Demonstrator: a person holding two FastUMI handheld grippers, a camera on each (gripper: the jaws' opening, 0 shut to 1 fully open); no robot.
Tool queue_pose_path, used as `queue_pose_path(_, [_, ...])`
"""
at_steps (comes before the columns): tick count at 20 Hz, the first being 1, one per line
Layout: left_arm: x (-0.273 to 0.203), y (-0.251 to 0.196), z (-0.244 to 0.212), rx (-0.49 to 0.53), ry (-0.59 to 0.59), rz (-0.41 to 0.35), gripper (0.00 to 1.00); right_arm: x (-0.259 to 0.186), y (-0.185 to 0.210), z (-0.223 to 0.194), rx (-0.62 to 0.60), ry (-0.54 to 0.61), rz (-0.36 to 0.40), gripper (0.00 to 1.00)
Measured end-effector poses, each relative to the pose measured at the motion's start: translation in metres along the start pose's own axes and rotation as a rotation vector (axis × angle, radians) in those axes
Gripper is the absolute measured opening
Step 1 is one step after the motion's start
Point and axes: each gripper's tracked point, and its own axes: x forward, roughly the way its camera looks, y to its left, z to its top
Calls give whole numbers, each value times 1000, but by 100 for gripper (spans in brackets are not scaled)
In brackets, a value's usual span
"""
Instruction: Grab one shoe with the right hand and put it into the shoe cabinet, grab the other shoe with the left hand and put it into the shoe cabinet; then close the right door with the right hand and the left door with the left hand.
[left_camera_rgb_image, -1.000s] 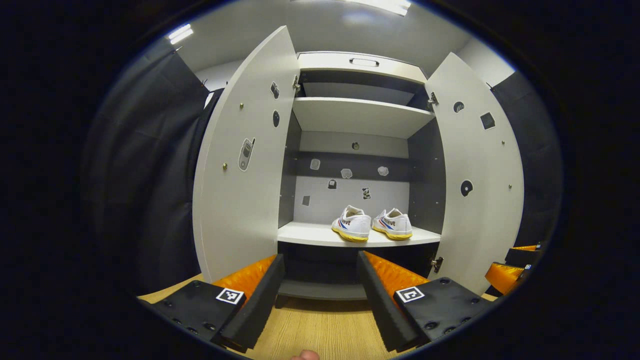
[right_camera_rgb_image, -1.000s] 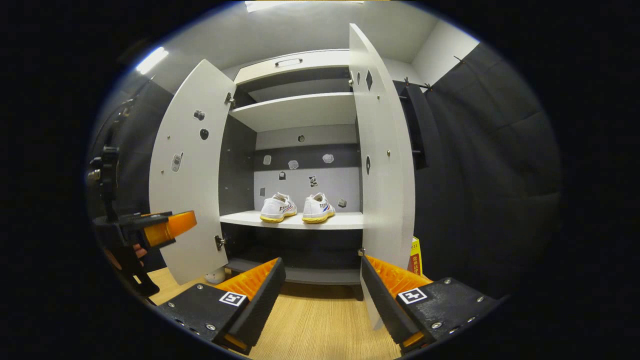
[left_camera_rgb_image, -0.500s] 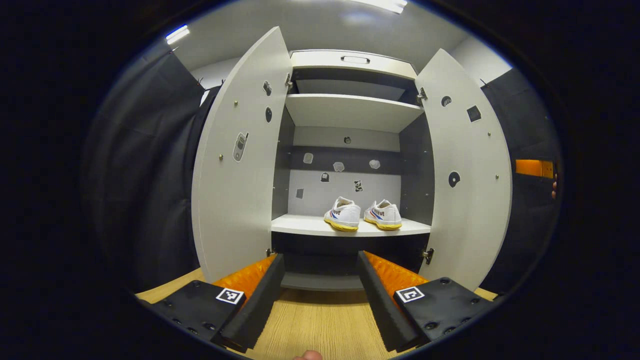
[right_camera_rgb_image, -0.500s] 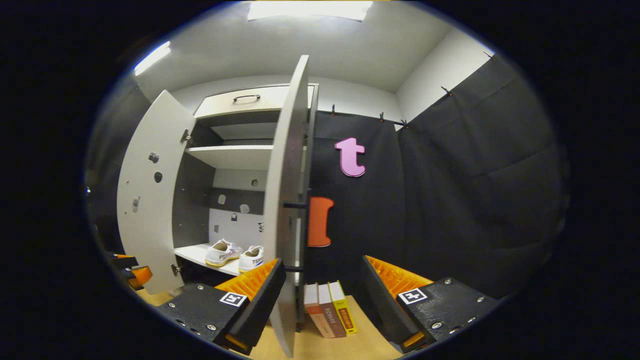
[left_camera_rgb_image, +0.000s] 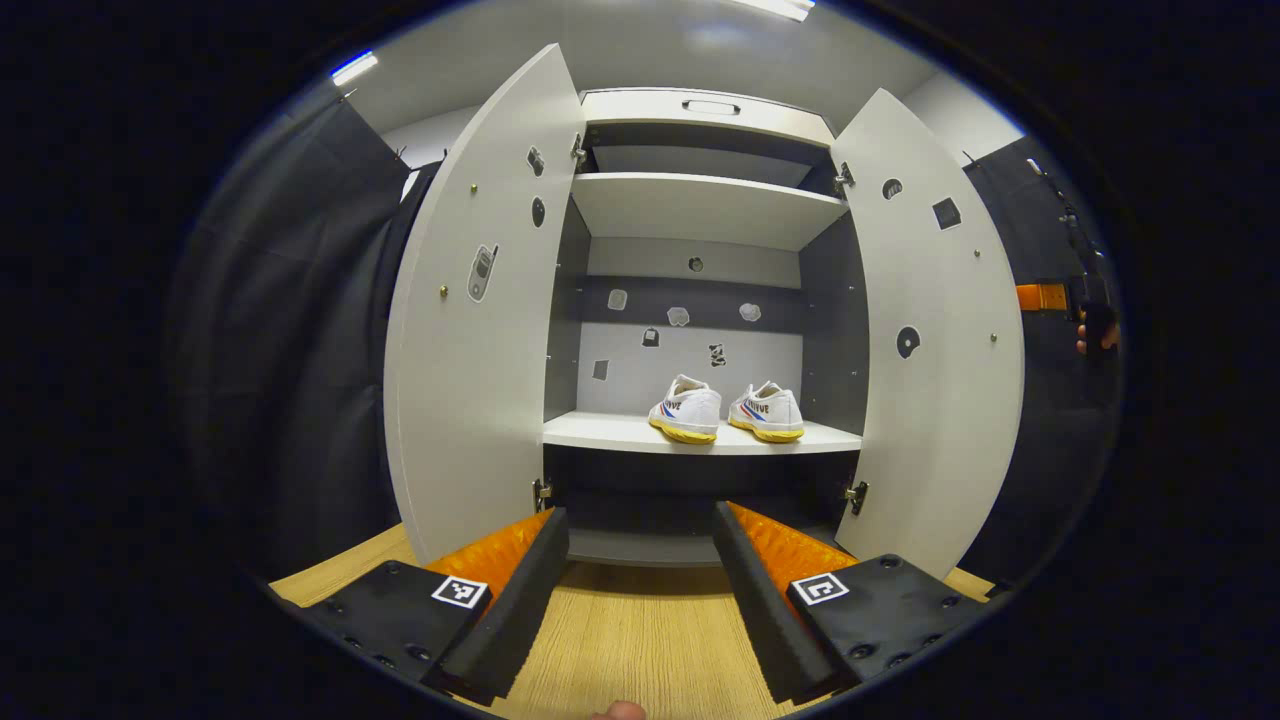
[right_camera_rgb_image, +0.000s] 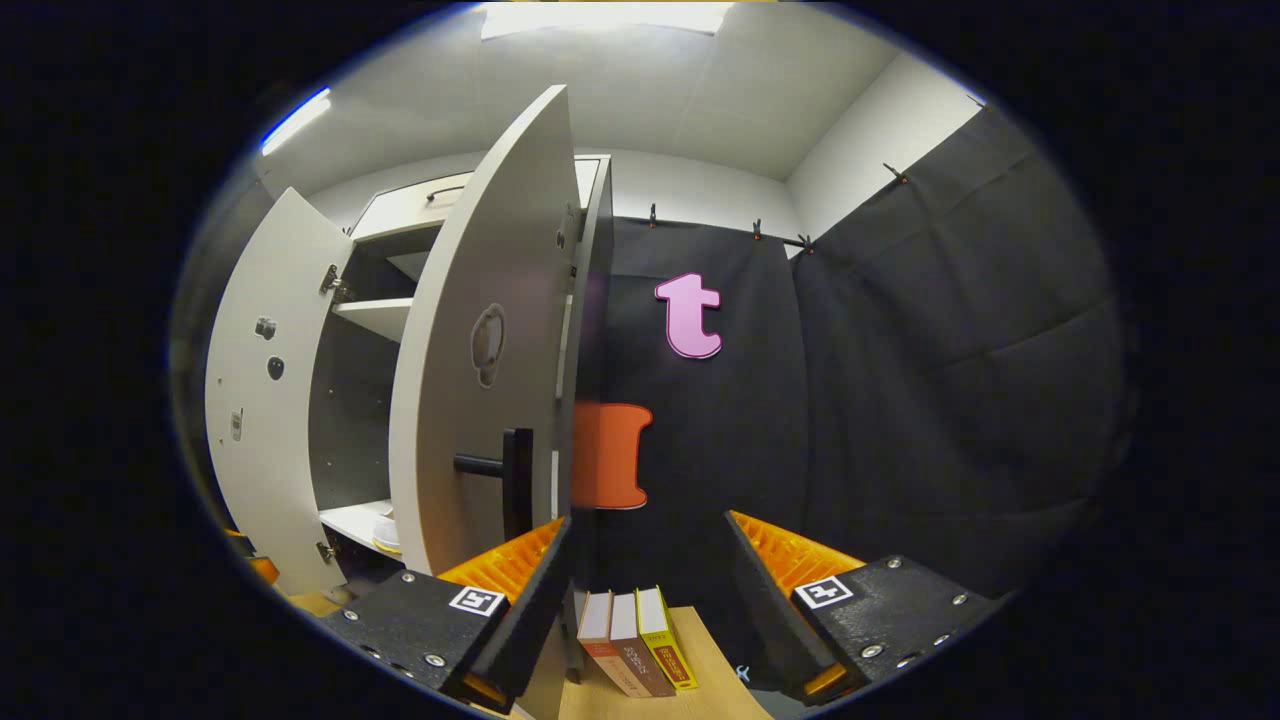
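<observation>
Two white shoes with yellow soles, one (left_camera_rgb_image: 686, 410) beside the other (left_camera_rgb_image: 767, 411), stand side by side on the middle shelf (left_camera_rgb_image: 600, 432) of the open shoe cabinet. Both cabinet doors, the left door (left_camera_rgb_image: 470, 320) and the right door (left_camera_rgb_image: 935, 330), are swung wide. My left gripper (left_camera_rgb_image: 640, 580) is open, low in front of the cabinet over the wooden floor. My right gripper (right_camera_rgb_image: 645, 590) is open beside the outer face of the right door (right_camera_rgb_image: 480, 350), near its dark handle (right_camera_rgb_image: 510, 475). In the left gripper view that other gripper (left_camera_rgb_image: 1060, 298) is past the right door's edge, in a hand.
Three books (right_camera_rgb_image: 635, 640) stand on a wooden surface just right of the cabinet. Black cloth walls (right_camera_rgb_image: 900, 380) close in the right side and the left side (left_camera_rgb_image: 290, 330). An upper shelf (left_camera_rgb_image: 700, 205) sits above the shoes.
My right gripper has swung round to the outside of the right door, so its outer face and handle now show. My left gripper has drawn back slightly from the cabinet.
</observation>
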Motion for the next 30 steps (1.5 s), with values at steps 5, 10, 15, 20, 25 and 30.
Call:
queue_pose_path(5, [4,3,3,-2,-4,6,95,-3,26,-1,0,1,42,88])
queue_pose_path(10, [5,3,1,5,-1,0,95,-2,69,-2,30,2,127,88])
queue_pose_path(15, [4,17,1,13,0,17,95,5,106,-1,39,-5,193,88])
queue_pose_path(20, [4,32,-1,2,6,42,95,15,140,-2,30,-5,249,80])
queue_pose_path(25, [1,47,-3,6,11,70,96,31,190,-6,75,1,334,90])
queue_pose_path(30, [-3,64,-1,-4,8,105,95,51,237,-15,91,21,399,92])
